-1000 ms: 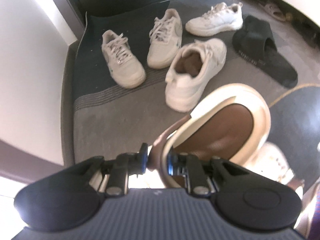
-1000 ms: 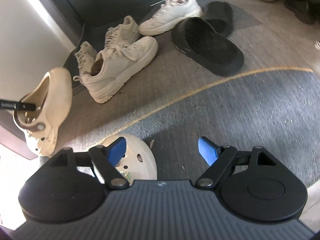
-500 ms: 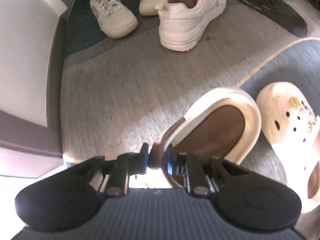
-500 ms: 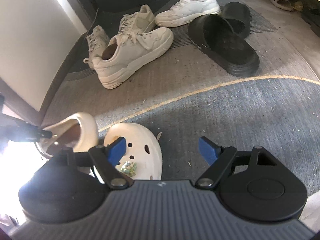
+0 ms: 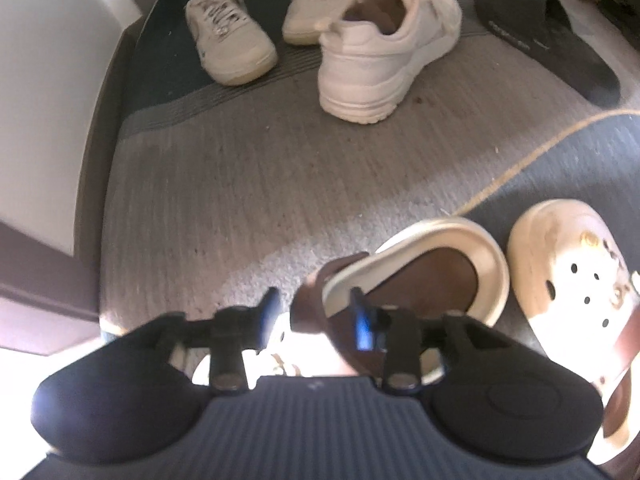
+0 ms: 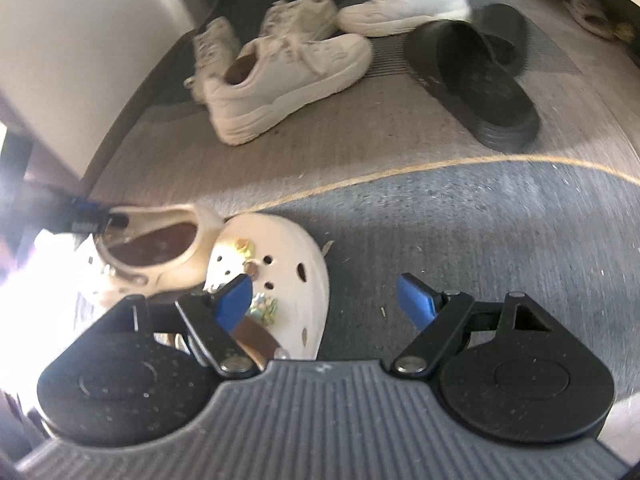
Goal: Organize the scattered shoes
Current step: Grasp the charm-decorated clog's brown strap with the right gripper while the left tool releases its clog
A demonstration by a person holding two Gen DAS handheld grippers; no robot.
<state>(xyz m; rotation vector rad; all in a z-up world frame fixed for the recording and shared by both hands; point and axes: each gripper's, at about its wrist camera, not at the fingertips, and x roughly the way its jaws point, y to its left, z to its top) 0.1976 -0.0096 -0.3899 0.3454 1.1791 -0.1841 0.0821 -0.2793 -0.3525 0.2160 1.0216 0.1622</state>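
Observation:
A cream clog with a brown lining (image 5: 432, 276) lies on its side on the carpet, right beside its mate, a cream clog with charms (image 5: 572, 280). My left gripper (image 5: 314, 316) points down at the tipped clog's heel. Its jaws are opening, with the brown heel strap and rim between them and a gap showing at the left pad. In the right wrist view the same pair appears as the tipped clog (image 6: 160, 248) and the upright clog (image 6: 280, 268). My right gripper (image 6: 328, 300) hovers open just right of the upright clog, holding nothing.
Farther back stand a chunky white sneaker (image 5: 384, 52), two low cream sneakers (image 5: 228, 44) and another white sneaker (image 6: 404, 10). Two black slides (image 6: 472, 84) lie at the right. A white wall (image 5: 52, 80) with a brown baseboard runs along the left.
My left gripper came down with the clog and set it beside the other clog, then its jaws parted from the heel. The right gripper stayed open and rolled slightly.

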